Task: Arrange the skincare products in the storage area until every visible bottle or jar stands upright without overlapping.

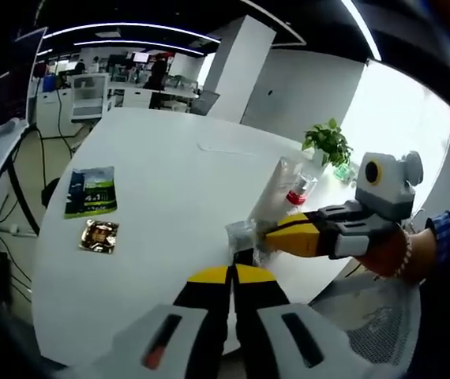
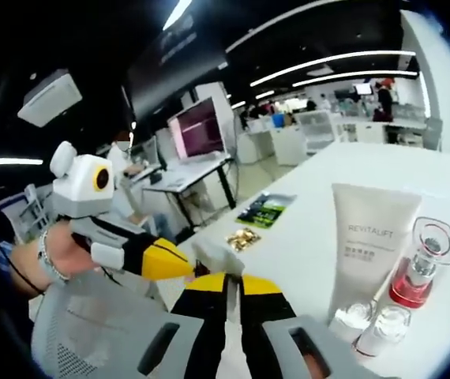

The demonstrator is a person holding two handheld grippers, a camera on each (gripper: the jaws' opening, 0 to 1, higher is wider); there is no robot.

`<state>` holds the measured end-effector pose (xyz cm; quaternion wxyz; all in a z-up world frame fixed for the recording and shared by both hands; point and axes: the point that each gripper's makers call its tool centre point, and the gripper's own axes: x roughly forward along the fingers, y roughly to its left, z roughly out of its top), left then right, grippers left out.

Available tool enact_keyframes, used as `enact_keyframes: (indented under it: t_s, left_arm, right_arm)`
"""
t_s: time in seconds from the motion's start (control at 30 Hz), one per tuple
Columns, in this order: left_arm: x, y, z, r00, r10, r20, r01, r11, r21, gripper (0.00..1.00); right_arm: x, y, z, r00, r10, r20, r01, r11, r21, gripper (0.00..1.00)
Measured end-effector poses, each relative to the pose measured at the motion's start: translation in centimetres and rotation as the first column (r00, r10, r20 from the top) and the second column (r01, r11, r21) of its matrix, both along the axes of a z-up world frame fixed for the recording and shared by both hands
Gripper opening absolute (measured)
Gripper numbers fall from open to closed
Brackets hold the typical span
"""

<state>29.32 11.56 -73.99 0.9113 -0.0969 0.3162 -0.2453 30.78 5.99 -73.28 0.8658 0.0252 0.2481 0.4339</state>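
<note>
A: Left gripper view first?

B: At the bottom, left gripper (image 1: 233,273), yellow jaws drawn together with only a thin slit between. Just past the tips, a small clear piece (image 1: 243,233).

A: Clamped on it?

B: Cannot tell. Coming in from the right, right gripper (image 1: 271,237), yellow tips touching that same clear piece, held in a hand (image 1: 395,254).

A: Skincare products?

B: Behind the clear piece, on the white table (image 1: 170,174): a white tube (image 1: 276,188), tilted in this view, and just beside it a red bottle (image 1: 298,189). Farther back, a potted plant (image 1: 328,142). Well apart on the left, 2 flat packets: a green packet (image 1: 91,192) and, near it, a gold packet (image 1: 99,235).

A: Right gripper view?

B: Own jaws together at the bottom here too; anything pinched between them, impossible to say. From the left, the left gripper, tip at the pale clear piece just above those jaws.

A: Containers?

B: At right, the white tube standing cap down on a clear cap, opaque, contents hidden. Next to it the red bottle, upright, red liquid in the lower body under a clear top. In front, a small clear jar (image 2: 387,324), upright, contents too hard to make out. All 3 close together; whether touching, unclear.
</note>
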Motion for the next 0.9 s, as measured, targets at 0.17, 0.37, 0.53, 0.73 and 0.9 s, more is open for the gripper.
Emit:
enact_keyframes:
  t_s: [0.17,0.37,0.53,0.73,0.9]
  left_arm:
    - [0.3,0.9,-0.2,0.999,0.039,-0.001,-0.039,0.999,0.018,0.00]
    - [0.6,1.7,-0.5,0.996,0.083,-0.028,-0.083,0.997,0.003,0.00]
    - [0.9,2.2,-0.5,0.993,0.107,-0.043,-0.108,0.994,-0.012,0.00]
    - [2.0,2.8,-0.6,0.985,0.147,-0.088,-0.153,0.986,-0.069,0.00]
    - [3.7,1.7,-1.2,0.982,0.128,-0.137,-0.138,0.988,-0.066,0.00]
  right_arm:
    - [0.8,-1.0,-0.2,0.997,-0.041,0.065,0.046,0.996,-0.080,0.00]
    - [0.6,-0.9,-0.8,0.997,-0.020,0.070,0.029,0.991,-0.129,0.00]
    - [0.3,-0.4,-0.6,0.996,0.015,0.084,-0.002,0.989,-0.146,0.00]
    - [-2.4,-0.2,0.9,0.995,0.096,-0.015,-0.097,0.992,-0.083,0.00]
    - [-5.7,-1.2,0.0,0.964,0.260,-0.049,-0.265,0.954,-0.141,0.00]
